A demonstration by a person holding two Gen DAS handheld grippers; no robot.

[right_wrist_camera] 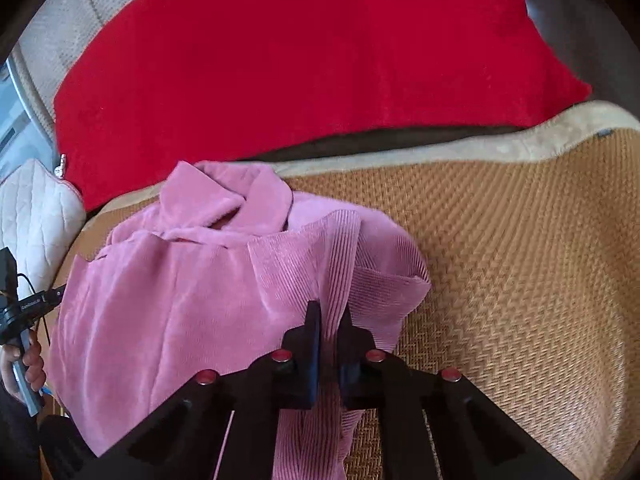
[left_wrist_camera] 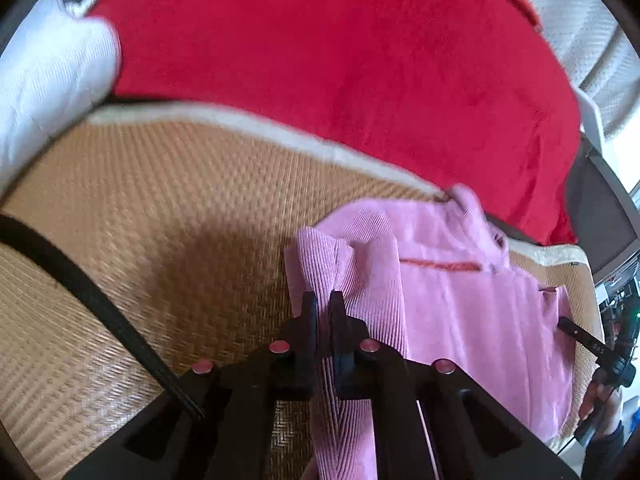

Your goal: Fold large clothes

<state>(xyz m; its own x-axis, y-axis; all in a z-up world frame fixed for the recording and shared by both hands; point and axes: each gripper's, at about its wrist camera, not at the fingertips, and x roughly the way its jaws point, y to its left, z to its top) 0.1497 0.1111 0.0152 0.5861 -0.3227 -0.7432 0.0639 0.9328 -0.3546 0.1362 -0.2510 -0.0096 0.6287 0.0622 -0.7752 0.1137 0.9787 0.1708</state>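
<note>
On the woven mat (right_wrist_camera: 520,264), pink garment (right_wrist_camera: 180,300) between both tools' fingers.

pink ribbed garment (right_wrist_camera: 192,288) | soft corduroy-like fabric, collar at far end | partly folded, one ribbed flap doubled over its body, rumpled | lies on woven mat, near end lifted, collar toward red cloth

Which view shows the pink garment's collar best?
The right wrist view: the collar lies open and whole atop the pink garment. The left wrist view shows it only as a blurred bump at the far edge.
</note>
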